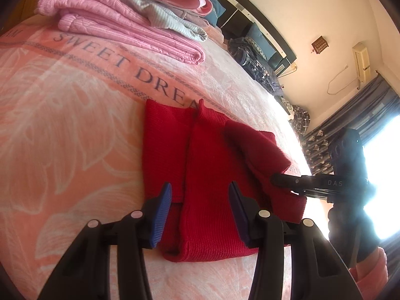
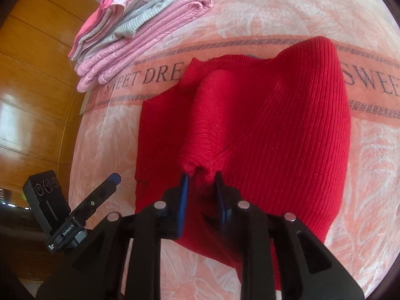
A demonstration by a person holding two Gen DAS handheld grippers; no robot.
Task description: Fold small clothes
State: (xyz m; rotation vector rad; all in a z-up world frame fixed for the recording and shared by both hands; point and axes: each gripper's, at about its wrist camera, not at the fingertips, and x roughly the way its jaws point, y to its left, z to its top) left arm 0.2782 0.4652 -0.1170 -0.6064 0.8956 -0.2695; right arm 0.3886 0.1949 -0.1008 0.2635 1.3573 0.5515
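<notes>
Red sweater [image 2: 275,125] on blanket [image 2: 275,12] — sleeve pinched by right gripper [image 2: 201,182]

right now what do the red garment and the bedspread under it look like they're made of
Red garment: looks like rib-knit yarn, matte, with fine parallel ridges. Bedspread: probably plush fleece, softly shiny, with a printed leaf pattern and lettering.

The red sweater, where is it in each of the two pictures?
Left wrist view: the red sweater lies on the bed just below the middle, between the open fingers of the left hand-held gripper.
Right wrist view: it fills the middle, a bunched part pinched by the right hand-held gripper.
Shared landmark: the stack of folded pink clothes, upper left in both.
</notes>
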